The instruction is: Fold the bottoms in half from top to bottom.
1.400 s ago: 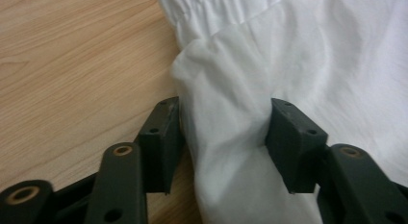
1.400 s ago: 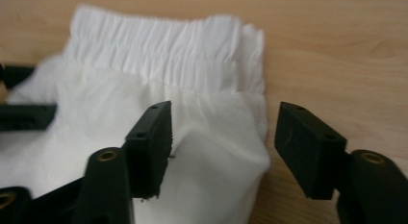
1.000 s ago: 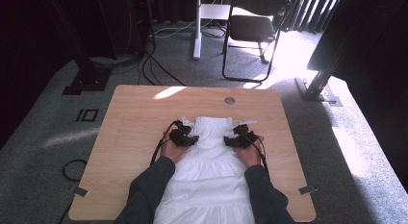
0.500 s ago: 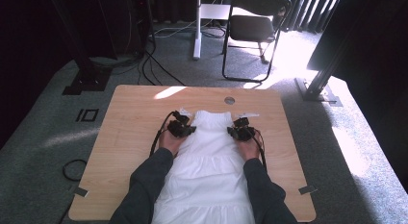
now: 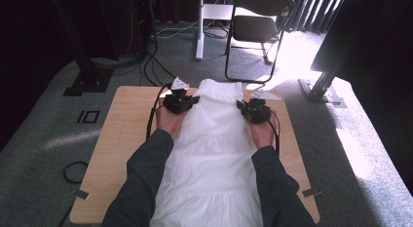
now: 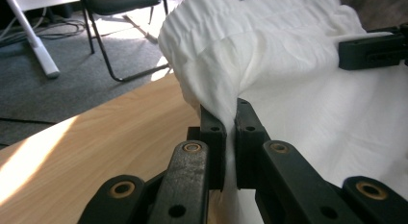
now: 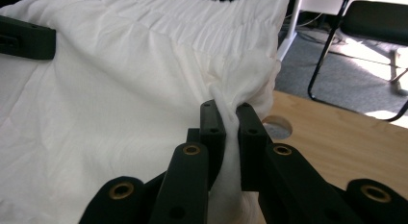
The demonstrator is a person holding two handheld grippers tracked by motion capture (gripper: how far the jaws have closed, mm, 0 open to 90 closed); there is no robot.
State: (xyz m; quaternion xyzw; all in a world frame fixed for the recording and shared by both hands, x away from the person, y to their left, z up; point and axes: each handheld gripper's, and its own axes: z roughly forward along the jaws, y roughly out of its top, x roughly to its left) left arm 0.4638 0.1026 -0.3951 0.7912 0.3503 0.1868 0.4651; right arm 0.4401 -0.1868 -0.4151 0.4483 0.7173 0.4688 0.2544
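While the white dress [image 5: 212,154] lies lengthwise down the middle of the wooden tabletop [image 5: 122,139], its upper part is raised off the wood between the two grippers, and its skirt spreads flat toward the person's side. Seen from the high view, the left gripper [image 5: 179,101] sits at the left edge of the bodice and the right gripper [image 5: 253,110] at the right edge, each carried by a hand with a dark grey sleeve [image 5: 146,178] behind it.

From the left gripper view, the left gripper's [image 6: 230,123] jaws have just been closing and now pinch a fold of the dress [image 6: 269,56] between their pads, the cloth rising in a gathered ridge from the grip. Bare tabletop [image 6: 96,137] shows just beside the fabric, and the other gripper's black body [image 6: 373,51] lies farther off across the white cloth.

From the right gripper view, the right gripper's [image 7: 230,123] jaws have likewise just been closing and are clamped on a bunched fold of the dress [image 7: 120,89], with the shirred neckline running across the top. A round cable hole [image 7: 278,129] in the tabletop sits just beside the pinched edge.

Beyond the far edge of the tabletop stands a black folding chair [image 5: 258,27] on grey carpet [image 5: 44,134], with cables [image 5: 151,56] trailing nearby.
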